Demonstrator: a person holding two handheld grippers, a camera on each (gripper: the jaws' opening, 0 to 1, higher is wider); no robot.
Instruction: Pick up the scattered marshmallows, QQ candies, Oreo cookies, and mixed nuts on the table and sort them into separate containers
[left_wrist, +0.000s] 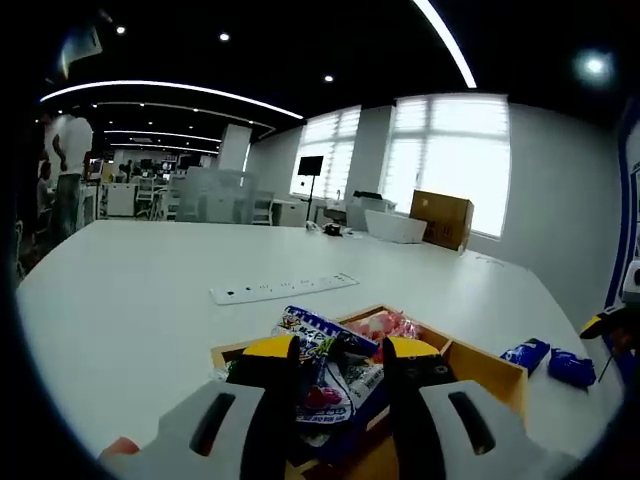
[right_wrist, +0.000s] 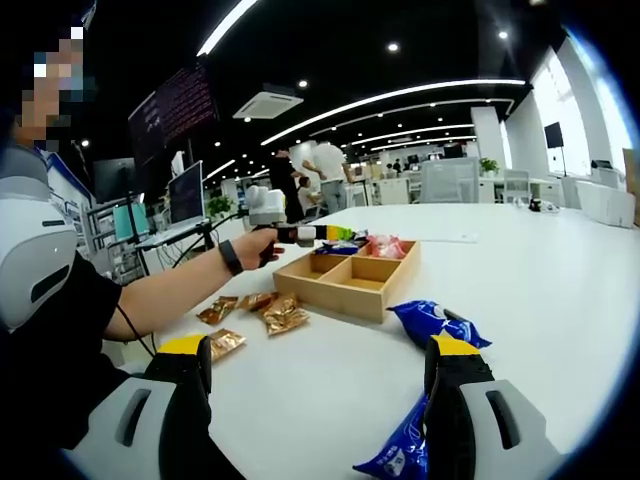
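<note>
Blue packet (left_wrist: 325, 370) lengthwise between left gripper (left_wrist: 340, 350) jaws.

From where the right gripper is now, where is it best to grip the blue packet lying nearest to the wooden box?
Probably across the blue packet at its crimped end pointing away from the wooden box, coming from above. It lies flat, puffed in the middle, and that end has bare table around it.

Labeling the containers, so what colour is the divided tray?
Light wood tray, best in the right gripper view.
</note>
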